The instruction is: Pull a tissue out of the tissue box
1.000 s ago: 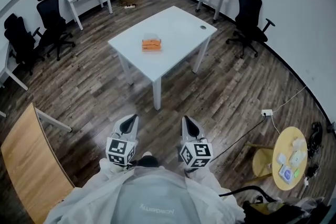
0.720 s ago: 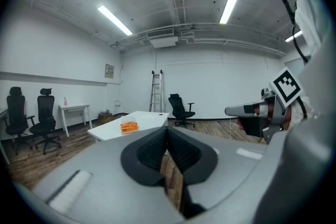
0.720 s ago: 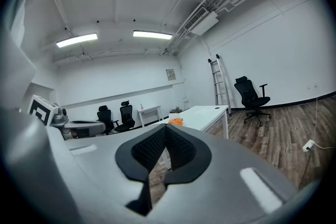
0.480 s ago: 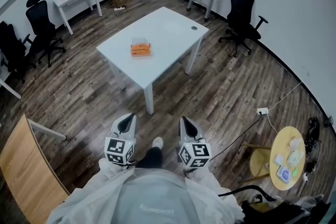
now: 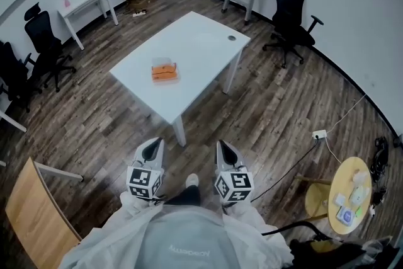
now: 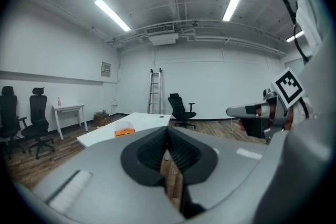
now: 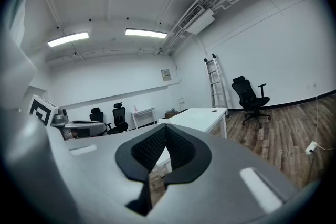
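- Desk, white and rectangular point(image 5: 201, 41), stands on the wood floor well ahead of the person, beyond the reach of both grippers.
- Left grey two-jaw gripper point(image 5: 153, 148) hangs well short of the desk's near corner, with its jaws pressed together and nothing between them.
- Right grey two-jaw gripper point(image 5: 225, 148) is just beside it, equally far from the desk, and is likewise closed and empty.
- Step in hand, as I judge it, is the approach. Come up to the desk's near long edge and spread one gripper's jaws before reaching in. Keep the other gripper free to pin the box so it does not lift with the tissue.
- Orange tissue box point(image 5: 164, 72) lies flat towards the desk's left end, clear of every edge. Its long axis runs roughly across the head view, skewed to the desk's sides. The pale patch on top, probably the opening, faces up.
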{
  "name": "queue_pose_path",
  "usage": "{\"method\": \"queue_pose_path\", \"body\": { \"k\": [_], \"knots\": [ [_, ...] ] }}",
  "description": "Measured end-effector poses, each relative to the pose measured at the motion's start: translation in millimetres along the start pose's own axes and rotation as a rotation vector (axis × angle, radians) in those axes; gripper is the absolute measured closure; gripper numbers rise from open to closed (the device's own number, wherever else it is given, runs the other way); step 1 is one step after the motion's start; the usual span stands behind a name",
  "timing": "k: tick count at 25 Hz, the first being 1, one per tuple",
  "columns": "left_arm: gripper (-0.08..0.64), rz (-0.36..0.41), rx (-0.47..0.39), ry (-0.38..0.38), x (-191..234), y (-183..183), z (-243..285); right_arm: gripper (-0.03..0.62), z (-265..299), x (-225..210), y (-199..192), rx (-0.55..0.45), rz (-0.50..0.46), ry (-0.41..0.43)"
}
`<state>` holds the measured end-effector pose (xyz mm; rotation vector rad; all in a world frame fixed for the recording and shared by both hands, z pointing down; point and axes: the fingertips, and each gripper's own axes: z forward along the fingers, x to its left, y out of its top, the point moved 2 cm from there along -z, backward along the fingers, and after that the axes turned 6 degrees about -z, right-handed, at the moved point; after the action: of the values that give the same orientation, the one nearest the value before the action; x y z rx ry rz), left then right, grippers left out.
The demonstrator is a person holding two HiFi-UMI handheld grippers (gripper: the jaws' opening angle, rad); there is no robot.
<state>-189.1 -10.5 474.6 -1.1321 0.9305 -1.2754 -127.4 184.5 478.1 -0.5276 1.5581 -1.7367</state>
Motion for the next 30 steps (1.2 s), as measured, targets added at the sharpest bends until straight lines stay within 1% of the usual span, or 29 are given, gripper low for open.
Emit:
{"method": "queue_pose_path", "body": {
  "k": [9, 16, 19, 23, 30],
  "knots": [
    [0.560, -0.011, 0.026, -0.015, 31.4, 9.6, 56.5, 0.591, 58.1, -20.8, 9.9, 0.026, 0.013, -0.014],
    [0.560, -0.015, -0.003, -0.004, 67.6, 24.0, 94.7, 0.592, 109.5, -32.8, 32.0, 0.009, -0.021, -0.022],
    [0.560, -0.019, -0.012, 0.012, 82.1, 27.1, 106.1, 0.592, 124.1, -36.5, 39.7, -0.003, -0.033, -0.020],
    [0.560, -0.025, -0.020, 0.022, 92.3, 27.6, 115.5, 0.592, 137.4, -39.5, 40.2, 0.005, -0.039, -0.019],
    [0.560, -0.048, -0.005, 0.052, 107.7, 19.7, 125.8, 0.591, 160.9, -40.5, 40.7, 0.017, -0.048, 0.006]
  ]
}}
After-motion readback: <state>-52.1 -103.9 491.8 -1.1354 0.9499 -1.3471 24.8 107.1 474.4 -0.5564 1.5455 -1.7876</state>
